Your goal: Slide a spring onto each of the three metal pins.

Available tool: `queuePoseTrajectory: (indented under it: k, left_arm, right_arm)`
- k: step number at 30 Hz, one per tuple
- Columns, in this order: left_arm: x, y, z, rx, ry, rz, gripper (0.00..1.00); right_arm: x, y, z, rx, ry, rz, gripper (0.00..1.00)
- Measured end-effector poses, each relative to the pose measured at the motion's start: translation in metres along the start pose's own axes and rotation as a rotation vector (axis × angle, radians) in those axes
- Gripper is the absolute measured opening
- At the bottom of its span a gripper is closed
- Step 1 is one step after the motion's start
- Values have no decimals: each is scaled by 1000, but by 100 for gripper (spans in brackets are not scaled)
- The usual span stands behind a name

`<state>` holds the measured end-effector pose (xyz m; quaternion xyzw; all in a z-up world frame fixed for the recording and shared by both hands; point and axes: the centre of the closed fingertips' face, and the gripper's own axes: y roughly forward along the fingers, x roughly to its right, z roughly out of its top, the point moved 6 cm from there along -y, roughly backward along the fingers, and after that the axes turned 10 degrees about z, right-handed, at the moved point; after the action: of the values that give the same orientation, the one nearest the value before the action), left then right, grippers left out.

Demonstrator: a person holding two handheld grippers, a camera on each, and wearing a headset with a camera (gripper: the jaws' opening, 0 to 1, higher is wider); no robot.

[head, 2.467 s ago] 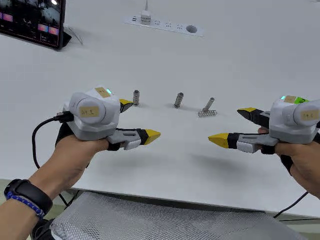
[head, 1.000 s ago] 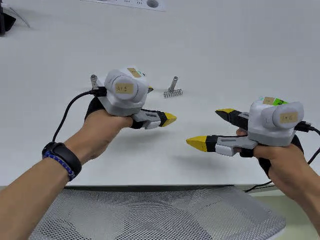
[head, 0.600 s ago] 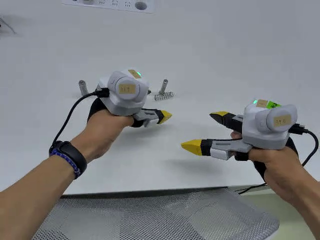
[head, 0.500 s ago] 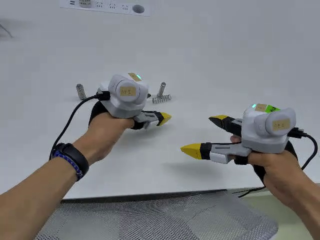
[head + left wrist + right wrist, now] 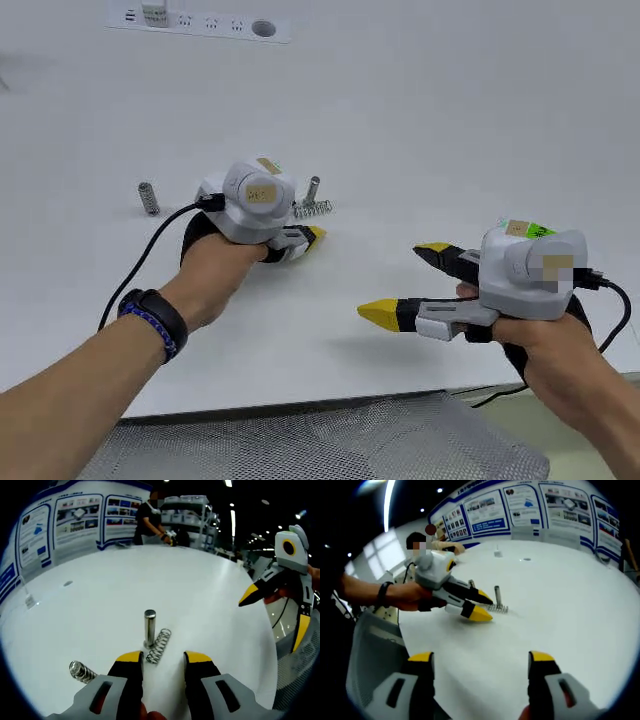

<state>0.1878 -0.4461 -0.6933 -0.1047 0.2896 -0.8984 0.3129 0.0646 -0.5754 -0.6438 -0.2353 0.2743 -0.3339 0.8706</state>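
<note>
My spread left claw sits just short of the small coiled steel spring beside the bare metal pin; a skewed pinch could flick it away. Right claw released.

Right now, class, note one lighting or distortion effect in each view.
Head view: even light, a soft shadow on the table beneath the right gripper. Left gripper view: fisheye bows the table edge; the pin is sharp. Right gripper view: ceiling light smears top left.

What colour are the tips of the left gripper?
Yellow tips on the left gripper, clearest in the left gripper view.
</note>
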Motion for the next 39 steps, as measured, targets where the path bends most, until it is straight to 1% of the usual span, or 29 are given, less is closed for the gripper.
queuePoseTrajectory:
  k: [2, 3, 4, 6, 10, 11, 12, 15, 20, 24, 27, 28, 33, 39]
  left_arm:
    - [-1, 1, -2, -2, 9, 13, 28]
    - [-1, 1, -1, 7, 10, 14, 27]
    - [-1, 1, -1, 6, 10, 16, 26]
    - [-3, 1, 0, 6, 15, 28, 23]
    - [-4, 1, 0, 10, 11, 36, 17]
    - [-5, 2, -1, 12, 7, 34, 14]
    - [-5, 1, -1, 14, 0, 29, 14]
    - [-5, -1, -2, 11, 4, 27, 12]
    - [-3, -10, -7, 7, 12, 16, 11]
    - [3, -25, -17, 2, 27, 16, 11]
    - [4, -35, -24, -1, 31, 16, 11]
    - [4, -40, -28, -8, 31, 18, 11]
    - [0, -53, -37, -20, 32, 32, 11]
    - [-6, -59, -39, -22, 23, 46, 11]
  right_arm:
    - [3, 0, -2, -3, 3, -11, 78]
    - [4, -1, -3, -2, 7, -14, 78]
    - [4, -1, -3, 0, 11, -16, 78]
    - [2, -1, -3, 1, 15, -18, 78]
    - [-1, -1, -3, 1, 15, -17, 78]
    - [-1, -1, -5, 0, 19, -20, 78]
    - [-1, -1, -5, -1, 21, -23, 78]
    - [-2, -1, -7, -2, 23, -25, 77]
    - [-5, 0, -7, 2, 26, -24, 77]
    - [-8, 4, -5, -1, 21, -19, 77]
    - [-11, 6, -3, 1, 19, -13, 77]
    - [-12, 7, -1, 2, 18, -11, 77]
    - [-17, 11, 3, -2, 12, -1, 77]
    - [-21, 15, 5, -2, 3, 6, 77]
